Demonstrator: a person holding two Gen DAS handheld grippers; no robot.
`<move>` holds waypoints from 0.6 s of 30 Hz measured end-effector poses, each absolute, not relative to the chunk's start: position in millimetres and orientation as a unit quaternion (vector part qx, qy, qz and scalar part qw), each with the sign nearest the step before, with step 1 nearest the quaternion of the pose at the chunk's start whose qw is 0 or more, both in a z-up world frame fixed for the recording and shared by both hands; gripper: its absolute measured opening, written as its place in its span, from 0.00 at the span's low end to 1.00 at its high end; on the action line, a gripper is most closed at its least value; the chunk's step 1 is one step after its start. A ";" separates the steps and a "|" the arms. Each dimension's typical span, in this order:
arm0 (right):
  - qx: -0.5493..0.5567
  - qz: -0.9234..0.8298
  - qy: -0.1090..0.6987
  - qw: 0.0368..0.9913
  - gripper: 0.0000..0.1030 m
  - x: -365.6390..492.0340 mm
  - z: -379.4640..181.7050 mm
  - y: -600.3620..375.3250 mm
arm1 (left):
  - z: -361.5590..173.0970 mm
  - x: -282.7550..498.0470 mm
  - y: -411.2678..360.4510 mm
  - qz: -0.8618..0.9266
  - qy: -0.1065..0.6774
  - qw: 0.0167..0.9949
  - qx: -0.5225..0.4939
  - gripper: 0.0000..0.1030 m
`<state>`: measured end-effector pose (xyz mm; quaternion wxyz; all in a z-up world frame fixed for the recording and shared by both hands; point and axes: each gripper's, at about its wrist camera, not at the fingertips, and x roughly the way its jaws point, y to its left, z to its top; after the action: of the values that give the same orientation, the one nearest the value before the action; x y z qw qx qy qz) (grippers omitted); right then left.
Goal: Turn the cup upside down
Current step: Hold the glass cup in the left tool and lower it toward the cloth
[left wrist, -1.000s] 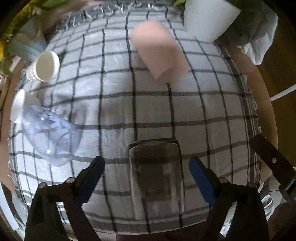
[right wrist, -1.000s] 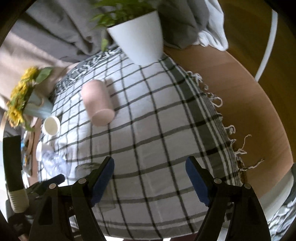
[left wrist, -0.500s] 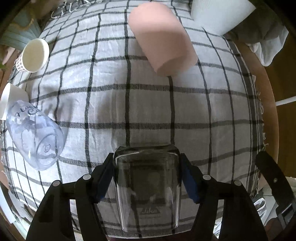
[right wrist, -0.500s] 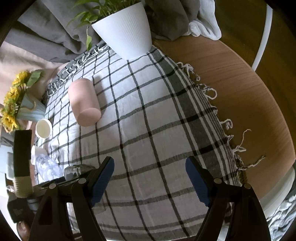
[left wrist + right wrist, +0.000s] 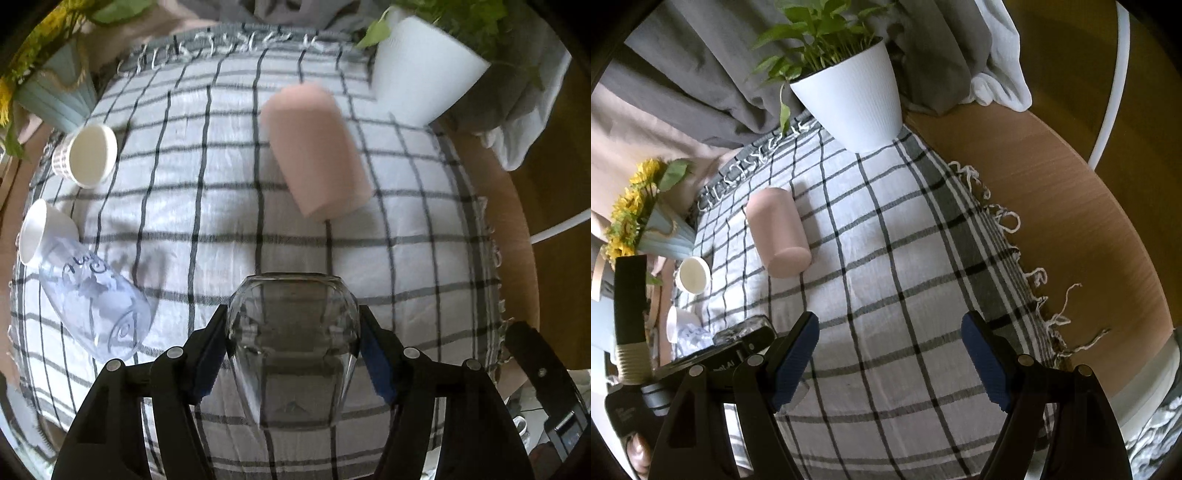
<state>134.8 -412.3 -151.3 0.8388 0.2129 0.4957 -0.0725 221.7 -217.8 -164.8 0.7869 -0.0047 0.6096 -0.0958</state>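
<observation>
Left wrist view: left claw [image 5: 293, 354] clamped on clear glass cup [image 5: 293, 339], blue pads [image 5: 376, 369] pressing both sides, cup lying along the fingers over checked cloth [image 5: 229, 206]. Whether cup touches cloth: cannot tell. Pink cup [image 5: 316, 147] on its side further back, well apart. Clear plastic cup [image 5: 98, 299] on its side at left, touching a small white cup [image 5: 40, 232]. Paper cup [image 5: 86, 155] near pale blue vase [image 5: 55, 92]. White plant pot [image 5: 421, 77] at far right corner.

Right wrist view: right claw [image 5: 890, 362] apart, nothing between pads, above cloth [image 5: 886, 258]. Glass cup [image 5: 742, 330] partly visible at lower left, in left claw. Pink cup [image 5: 777, 232] on its side mid-left. Plant pot [image 5: 853, 99] upright at cloth's far edge. Wooden surface [image 5: 1071, 221] bare at right of fringe.
</observation>
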 end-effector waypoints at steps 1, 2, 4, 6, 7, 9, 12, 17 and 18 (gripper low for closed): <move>0.212 -0.072 0.495 0.840 0.77 133.8 -150.7 -412.2 | -165.5 217.7 -217.5 -0.101 0.602 0.792 -0.002 0.64; 0.210 -0.071 0.494 0.841 0.77 132.7 -150.6 -412.0 | -166.8 212.9 -220.0 -0.104 0.597 0.795 0.001 0.64; 0.203 -0.070 0.496 0.841 0.77 130.7 -151.5 -411.0 | -167.1 206.2 -222.5 -0.105 0.588 0.802 0.005 0.64; 0.195 -0.068 0.499 0.842 0.77 128.6 -152.8 -409.4 | -164.7 198.0 -224.7 -0.106 0.582 0.807 0.008 0.63; 0.194 -0.066 0.500 0.842 0.77 128.1 -153.3 -409.6 | -165.0 195.0 -223.9 -0.105 0.580 0.807 0.008 0.63; 0.193 -0.066 0.503 0.840 0.77 125.4 -155.0 -410.1 | -164.0 188.1 -222.0 -0.103 0.579 0.809 0.006 0.63; 0.189 -0.064 0.508 0.838 0.77 123.1 -157.5 -410.6 | -163.4 178.3 -219.2 -0.098 0.578 0.810 0.001 0.63; 0.180 -0.062 0.514 0.837 0.77 121.1 -159.6 -409.2 | -163.8 164.7 -214.0 -0.098 0.581 0.808 -0.008 0.63; 0.178 -0.061 0.515 0.836 0.77 121.1 -160.1 -408.7 | -164.2 163.1 -213.8 -0.097 0.581 0.808 -0.010 0.63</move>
<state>121.1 -408.7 -160.1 0.8363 0.1776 0.5151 -0.0610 163.1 -213.8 -164.2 0.8078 -0.0099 0.5813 -0.0974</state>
